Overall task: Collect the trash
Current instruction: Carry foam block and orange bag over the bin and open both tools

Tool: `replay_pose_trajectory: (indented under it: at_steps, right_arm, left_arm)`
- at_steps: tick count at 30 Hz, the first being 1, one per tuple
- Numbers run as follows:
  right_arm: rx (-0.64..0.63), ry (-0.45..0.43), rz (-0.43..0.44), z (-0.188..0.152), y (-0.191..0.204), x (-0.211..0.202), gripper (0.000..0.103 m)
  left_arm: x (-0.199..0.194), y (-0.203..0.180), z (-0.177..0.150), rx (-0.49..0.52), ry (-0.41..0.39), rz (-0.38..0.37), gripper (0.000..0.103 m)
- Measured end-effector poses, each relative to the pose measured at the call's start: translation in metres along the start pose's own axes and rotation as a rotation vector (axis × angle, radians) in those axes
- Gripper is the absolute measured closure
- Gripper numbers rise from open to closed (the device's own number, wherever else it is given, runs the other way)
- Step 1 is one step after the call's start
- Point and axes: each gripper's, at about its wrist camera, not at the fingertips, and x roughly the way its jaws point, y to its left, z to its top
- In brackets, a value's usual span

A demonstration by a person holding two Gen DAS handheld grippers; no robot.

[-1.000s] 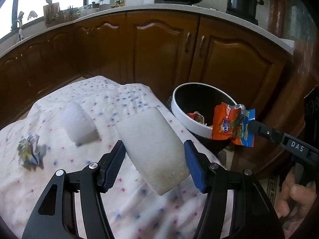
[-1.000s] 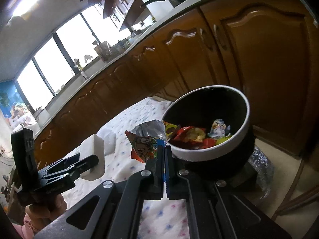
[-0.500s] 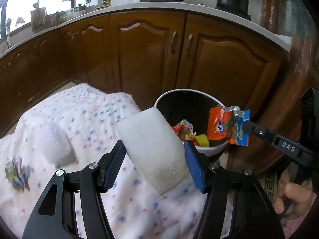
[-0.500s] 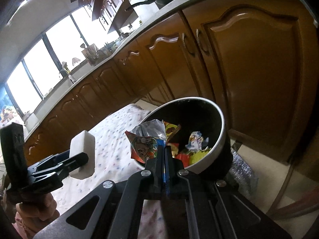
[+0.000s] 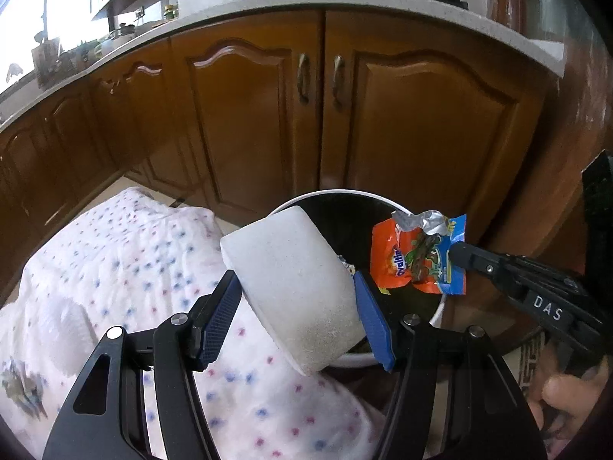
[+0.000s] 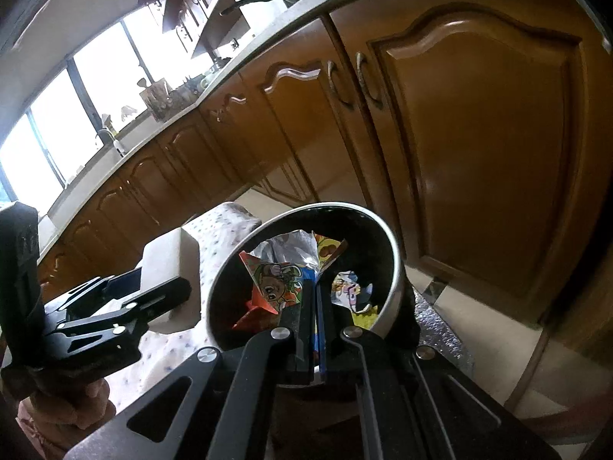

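My left gripper [image 5: 297, 299] is shut on a white foam block [image 5: 291, 287] and holds it at the near rim of the black trash bin with a white rim [image 5: 438, 308]. My right gripper [image 6: 316, 299] is shut on an orange and blue Ovaltine wrapper [image 6: 276, 280] and holds it over the bin's opening [image 6: 394, 268]; the wrapper also shows in the left wrist view [image 5: 417, 257]. The bin holds several wrappers [image 6: 354, 291]. The left gripper with the block also shows in the right wrist view [image 6: 168, 268].
A white dotted cloth [image 5: 126, 264] covers the surface left of the bin. A crumpled wrapper [image 5: 19, 387] and a white lump [image 5: 65, 326] lie on it at the left. Brown kitchen cabinets [image 5: 421, 122] stand behind the bin.
Both grippers have moved toward the bin with their loads. The foam block now overlaps the bin's near rim and the wrapper hangs over its opening.
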Motion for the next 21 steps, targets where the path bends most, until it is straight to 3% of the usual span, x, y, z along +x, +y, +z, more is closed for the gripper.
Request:
replay_pose_trajectory:
  at_steps: [21]
  right_arm:
    - [-0.006, 0.036, -0.021, 0.005, -0.010, 0.019, 0.102]
  left_arm:
    - [0.043, -0.014, 0.009, 0.033, 0.062, 0.030, 0.042]
